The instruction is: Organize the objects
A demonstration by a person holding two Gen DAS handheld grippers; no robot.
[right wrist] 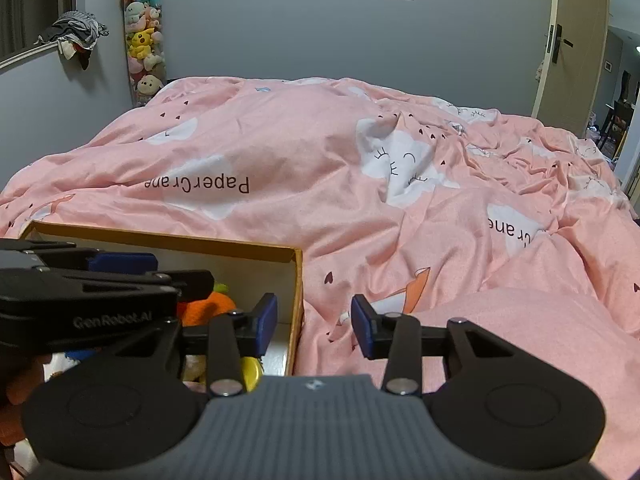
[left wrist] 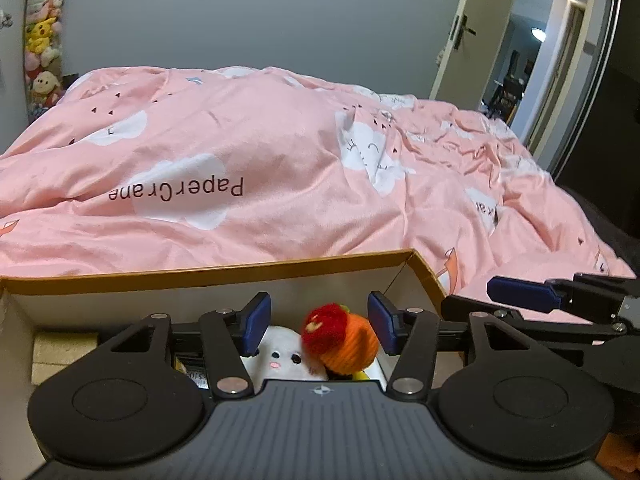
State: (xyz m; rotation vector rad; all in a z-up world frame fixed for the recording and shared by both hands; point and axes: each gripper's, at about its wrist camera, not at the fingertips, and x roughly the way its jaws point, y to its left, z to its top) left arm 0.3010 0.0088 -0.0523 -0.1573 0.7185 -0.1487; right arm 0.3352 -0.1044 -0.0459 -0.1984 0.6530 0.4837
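2 grippers at a cardboard box (left wrist: 224,270) on the bed.
Left gripper (left wrist: 318,322) jaws wide above a knitted orange toy (left wrist: 348,344); right gripper (right wrist: 314,322) jaws apart, empty, straddling the box's wall.

My left gripper (left wrist: 318,324) is matt black plastic with bright metal pins and smooth blue pads (left wrist: 256,322). The box (left wrist: 200,274) by the bed's near edge looks like matt cardboard. In it lie a fuzzy knitted orange toy (left wrist: 348,346) and a soft white plush (left wrist: 282,354). The duvet (right wrist: 320,208) is creased pink cloth.
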